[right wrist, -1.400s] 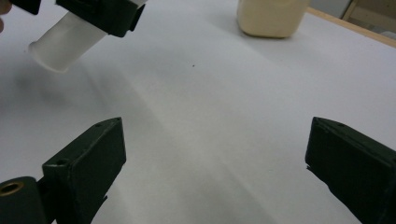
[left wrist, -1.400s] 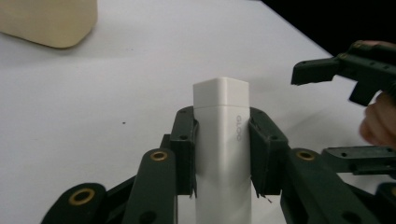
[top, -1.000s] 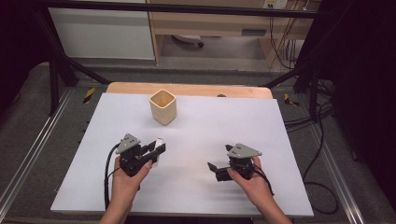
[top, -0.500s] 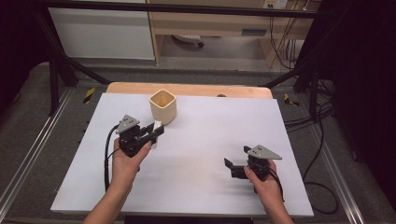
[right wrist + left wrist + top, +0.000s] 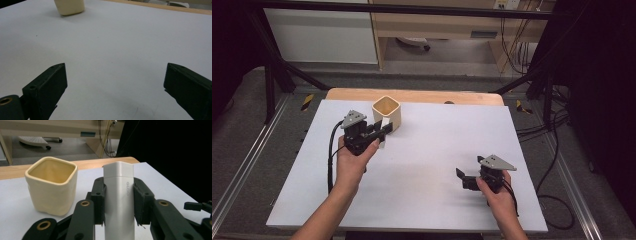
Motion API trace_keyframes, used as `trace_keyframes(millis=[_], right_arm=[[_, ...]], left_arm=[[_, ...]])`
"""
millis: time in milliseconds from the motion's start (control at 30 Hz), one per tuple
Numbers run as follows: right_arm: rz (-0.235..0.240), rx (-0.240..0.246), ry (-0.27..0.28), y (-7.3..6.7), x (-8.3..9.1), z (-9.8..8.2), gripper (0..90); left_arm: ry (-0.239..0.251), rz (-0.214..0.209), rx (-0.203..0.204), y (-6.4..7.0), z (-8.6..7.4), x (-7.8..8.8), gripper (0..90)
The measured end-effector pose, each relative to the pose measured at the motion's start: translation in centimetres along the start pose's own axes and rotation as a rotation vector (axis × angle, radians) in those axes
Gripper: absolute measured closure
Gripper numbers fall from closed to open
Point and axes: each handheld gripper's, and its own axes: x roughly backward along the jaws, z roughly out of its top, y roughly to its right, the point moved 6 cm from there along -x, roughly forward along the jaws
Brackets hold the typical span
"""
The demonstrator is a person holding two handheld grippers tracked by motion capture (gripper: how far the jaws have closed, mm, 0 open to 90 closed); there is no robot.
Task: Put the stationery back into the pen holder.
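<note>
In the high view my left gripper [image 5: 382, 132] sits left of centre, held in my left hand [image 5: 354, 159] above the white table [image 5: 437, 150]. Its jaws are clamped on a white stick-shaped tube [image 5: 383, 131], which pokes out toward the upper right of the frame. Just beyond the tube's tip, touching or nearly touching in this view, stands a cream square cup [image 5: 387, 113], upright, near the table's far edge, where a strip of bare wood [image 5: 412, 95] shows.

In the left gripper view the tube [image 5: 119, 202] rises through the middle of the frame, pressed on both sides by the black pads [image 5: 99, 202] of my left gripper [image 5: 119, 203]. Faint grey lettering runs along its side. The cream cup [image 5: 52, 186] stands at the left of this frame, its open mouth showing and empty as far as I can see inside.

In the high view my right gripper [image 5: 466, 179] is at the lower right, in my right hand [image 5: 499, 197], low over the table and well apart from the cup. In the right gripper view its jaws [image 5: 113, 82] stand wide apart with nothing between them, only bare white table [image 5: 112, 50] below. The cup's base [image 5: 69, 7] shows at the top left of that frame.
</note>
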Motion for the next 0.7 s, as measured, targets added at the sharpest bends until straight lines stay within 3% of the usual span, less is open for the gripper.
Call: trace_keyframes(millis=[200, 400, 600, 700], right_arm=[[-0.002, 0.002, 0.003, 0.1, 0.0, 0.1, 5.2], [0.005, 0.003, 0.008, 0.1, 0.1, 0.2, 5.2], [0.007, -0.003, 0.011, 0.3, 0.0, 0.3, 5.2], [0.004, -0.003, 0.016, 0.4, 0.1, 0.4, 5.2]], left_arm=[[0.023, 0.012, -0.011, 0.2, 1.8, -0.4, 66.2], [0.043, 0.041, -0.044, -0.4, 3.7, -1.2, 66.2], [0.085, 0.081, -0.024, -2.3, 4.8, -1.9, 66.3], [0.105, 0.088, 0.013, -3.2, 5.1, -2.2, 66.3]])
